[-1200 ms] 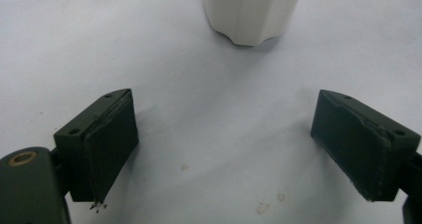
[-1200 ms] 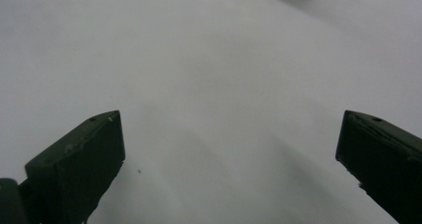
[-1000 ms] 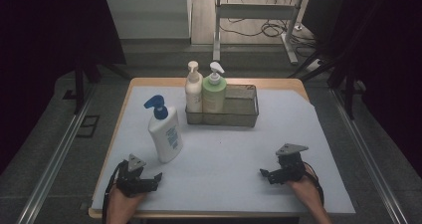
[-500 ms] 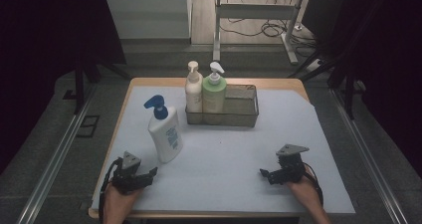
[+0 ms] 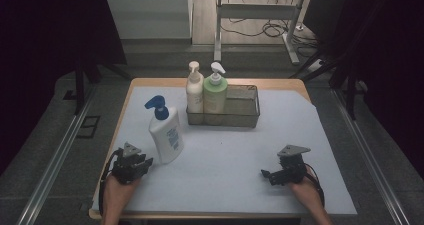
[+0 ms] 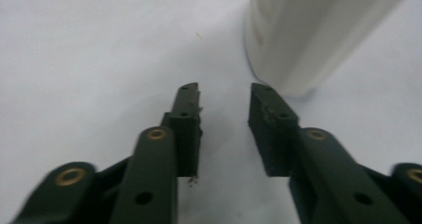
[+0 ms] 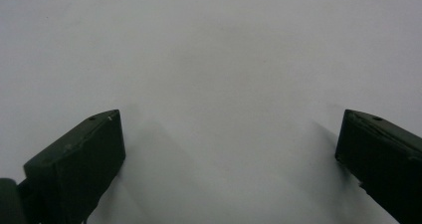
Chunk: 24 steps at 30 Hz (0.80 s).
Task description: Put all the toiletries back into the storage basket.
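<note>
Two empty grippers rest low: left gripper (image 5: 131, 163) narrowly parted, just beside the tall white blue-pump bottle (image 5: 165, 132) — a careless nudge could topple it; right gripper (image 5: 285, 169) gapes wide.

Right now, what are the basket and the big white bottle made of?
The basket looks like dull grey metal mesh: you can see through its walls. The big white bottle seems to be smooth plastic with a slight sheen, and its blue pump top looks plastic too.
</note>
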### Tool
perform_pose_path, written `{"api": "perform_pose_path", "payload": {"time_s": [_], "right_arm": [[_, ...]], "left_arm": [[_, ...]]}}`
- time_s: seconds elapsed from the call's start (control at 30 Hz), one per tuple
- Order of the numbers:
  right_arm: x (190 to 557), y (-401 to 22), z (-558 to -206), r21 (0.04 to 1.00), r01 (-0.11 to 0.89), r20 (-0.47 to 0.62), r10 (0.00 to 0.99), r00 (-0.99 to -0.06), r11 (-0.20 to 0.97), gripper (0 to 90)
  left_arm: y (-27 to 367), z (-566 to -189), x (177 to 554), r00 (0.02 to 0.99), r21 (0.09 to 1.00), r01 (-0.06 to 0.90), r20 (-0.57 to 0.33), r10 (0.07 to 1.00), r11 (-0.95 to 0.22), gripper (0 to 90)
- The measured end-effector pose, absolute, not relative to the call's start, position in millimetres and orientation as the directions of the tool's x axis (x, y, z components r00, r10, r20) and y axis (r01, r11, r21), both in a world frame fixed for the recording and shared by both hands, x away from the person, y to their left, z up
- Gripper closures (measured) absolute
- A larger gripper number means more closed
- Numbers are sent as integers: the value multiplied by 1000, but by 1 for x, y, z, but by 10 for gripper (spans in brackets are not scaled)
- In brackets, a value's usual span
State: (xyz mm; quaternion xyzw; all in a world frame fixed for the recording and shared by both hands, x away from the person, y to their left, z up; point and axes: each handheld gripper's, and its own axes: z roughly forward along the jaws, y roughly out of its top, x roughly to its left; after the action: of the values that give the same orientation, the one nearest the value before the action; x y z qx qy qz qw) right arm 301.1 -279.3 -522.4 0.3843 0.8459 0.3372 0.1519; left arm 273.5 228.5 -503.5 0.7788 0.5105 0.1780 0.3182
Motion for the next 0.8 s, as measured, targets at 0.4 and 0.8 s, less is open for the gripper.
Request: {"api": "perform_pose_path", "payload": {"time_s": [0.4,0.8], "right_arm": [[301,-279,-522,687,548,3,753,-658,476,0],[301,-279,-522,686,548,2,753,-658,478,0]], "left_arm": [[221,-505,304,450,670,683,-75,890,-289,882],[214,-513,318,479,691,668,-114,871,-277,893]]}}
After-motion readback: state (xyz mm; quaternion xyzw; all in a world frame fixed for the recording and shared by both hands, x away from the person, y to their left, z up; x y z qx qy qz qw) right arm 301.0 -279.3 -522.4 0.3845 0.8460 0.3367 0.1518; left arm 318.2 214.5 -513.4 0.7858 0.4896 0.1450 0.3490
